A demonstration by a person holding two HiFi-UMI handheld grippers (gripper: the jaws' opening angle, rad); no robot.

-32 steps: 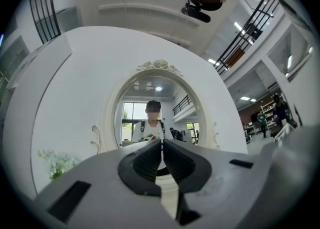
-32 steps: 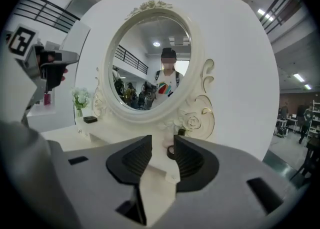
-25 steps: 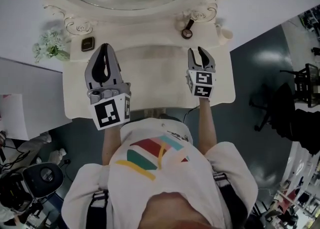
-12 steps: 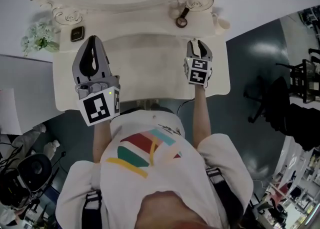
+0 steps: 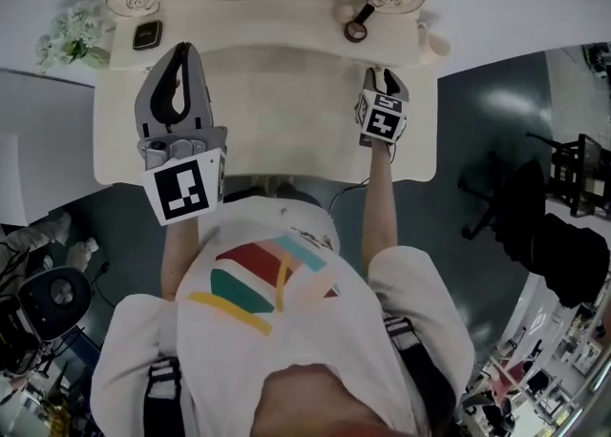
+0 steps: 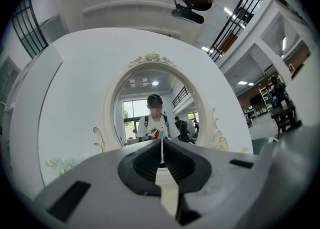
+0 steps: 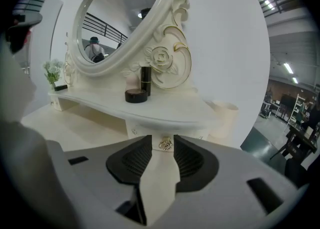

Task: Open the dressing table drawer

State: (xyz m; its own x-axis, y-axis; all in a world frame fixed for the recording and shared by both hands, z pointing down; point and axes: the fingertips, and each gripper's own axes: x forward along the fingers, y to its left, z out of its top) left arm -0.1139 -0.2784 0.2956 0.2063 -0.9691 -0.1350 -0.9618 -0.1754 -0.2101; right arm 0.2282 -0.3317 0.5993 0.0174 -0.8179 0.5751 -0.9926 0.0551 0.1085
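The right tongs (image 7: 163,139) were held released, and the small gold ring pull (image 7: 165,145) was seen between their tips, not yet pinched. It was judged that the pull should be gripped squarely and drawn straight out, level, from the cream little drawer (image 7: 190,131) under the raised white shelf (image 7: 170,105) of the cream dressing-table counter (image 5: 286,120). The left tongs (image 6: 161,142), clenched on nothing, were held aside above the counter.

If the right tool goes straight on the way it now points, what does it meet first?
Most likely the gold drawer pull, centred between the open jaws of the right tool; depth is unclear.
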